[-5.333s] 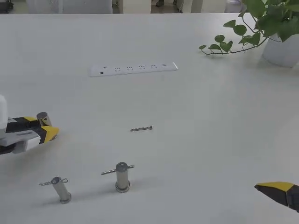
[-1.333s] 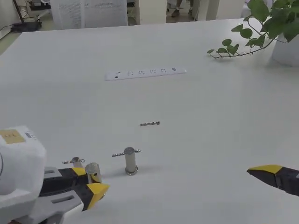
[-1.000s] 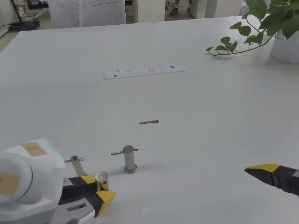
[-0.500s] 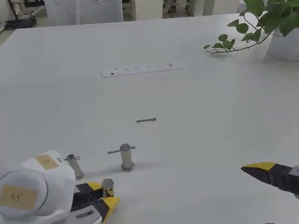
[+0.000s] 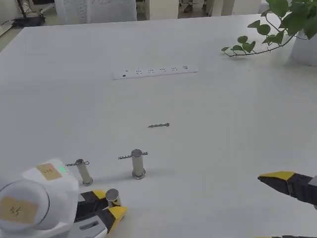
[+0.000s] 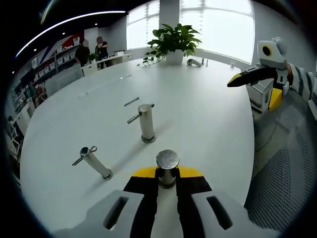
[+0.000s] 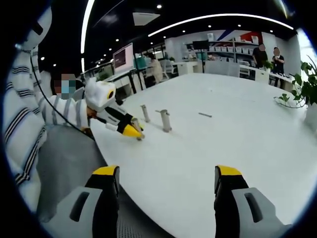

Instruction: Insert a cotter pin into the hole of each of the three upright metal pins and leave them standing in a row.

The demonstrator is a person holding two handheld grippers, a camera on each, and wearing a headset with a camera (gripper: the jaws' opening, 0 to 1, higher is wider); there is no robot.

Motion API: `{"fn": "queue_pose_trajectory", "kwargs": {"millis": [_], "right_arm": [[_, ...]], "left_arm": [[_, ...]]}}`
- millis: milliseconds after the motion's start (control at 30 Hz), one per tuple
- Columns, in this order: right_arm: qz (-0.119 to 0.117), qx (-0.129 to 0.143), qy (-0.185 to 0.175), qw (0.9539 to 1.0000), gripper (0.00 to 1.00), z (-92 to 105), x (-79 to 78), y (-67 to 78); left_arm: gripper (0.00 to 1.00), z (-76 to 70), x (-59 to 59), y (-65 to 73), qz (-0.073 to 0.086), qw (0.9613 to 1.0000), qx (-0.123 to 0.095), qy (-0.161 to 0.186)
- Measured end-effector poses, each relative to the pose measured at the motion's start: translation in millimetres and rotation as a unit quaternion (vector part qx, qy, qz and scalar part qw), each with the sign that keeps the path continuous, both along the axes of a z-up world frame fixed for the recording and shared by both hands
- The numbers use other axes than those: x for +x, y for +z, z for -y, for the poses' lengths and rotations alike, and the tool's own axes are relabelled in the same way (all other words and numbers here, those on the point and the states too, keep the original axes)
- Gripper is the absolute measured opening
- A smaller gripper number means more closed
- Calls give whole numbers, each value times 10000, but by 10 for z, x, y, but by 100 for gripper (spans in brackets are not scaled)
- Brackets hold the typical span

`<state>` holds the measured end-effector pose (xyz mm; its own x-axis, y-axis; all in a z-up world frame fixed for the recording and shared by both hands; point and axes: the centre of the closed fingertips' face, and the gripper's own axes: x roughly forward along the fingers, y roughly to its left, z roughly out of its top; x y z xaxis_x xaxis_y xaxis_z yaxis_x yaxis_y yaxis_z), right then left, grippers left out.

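The left gripper (image 6: 167, 184) is clamping a bare pin (image 6: 167, 162) upright, fitted pins (image 6: 145, 122) standing beyond its tips; the right gripper (image 7: 167, 182) is gaping, empty.

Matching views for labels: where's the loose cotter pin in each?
Head view: loose cotter pin mid-table, beyond the nearest upright pin.
Left gripper view: loose cotter pin upper left of centre, beyond that upright pin.
Right gripper view: loose cotter pin mid-picture, right of that upright pin, the shared landmark.
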<state>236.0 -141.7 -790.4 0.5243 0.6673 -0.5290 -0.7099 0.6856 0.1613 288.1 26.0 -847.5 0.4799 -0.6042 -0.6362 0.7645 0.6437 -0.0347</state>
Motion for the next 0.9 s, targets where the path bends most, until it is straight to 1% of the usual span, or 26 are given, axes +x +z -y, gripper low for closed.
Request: {"fn": "queue_pose_trajectory", "kwargs": {"millis": [133,267,400,500,567,633,700,867,900], "right_arm": [[2,-10,18,10000,80,-13,-1,5],[9,-13,16,10000,80,-21,0,17],[3,-26,19,10000,80,-21,0,16],[1,-27,33,10000,80,-27,7,15],[4,-16,29,10000,80,-35,21,16],[11,-19,42,10000,80,-44,32,17],[32,-20,55,10000,80,-52,50,28],[103,-112,141,9998,80,-34,121,74],[117,-136,155,9997,80,-27,134,82]], "left_arm": [[12,-3,4,2,15,10000,-29,-15],[12,-5,20,12,111,9999,-25,-65],[12,4,30,73,178,9996,-146,-143],[12,28,47,136,218,9990,-345,-179],[14,39,37,146,212,9987,-381,-248],[17,48,31,152,210,9986,-408,-276],[22,63,14,158,201,9982,-448,-341],[36,102,-97,125,78,9969,-454,-631],[38,101,-111,110,87,9967,-425,-680]]}}
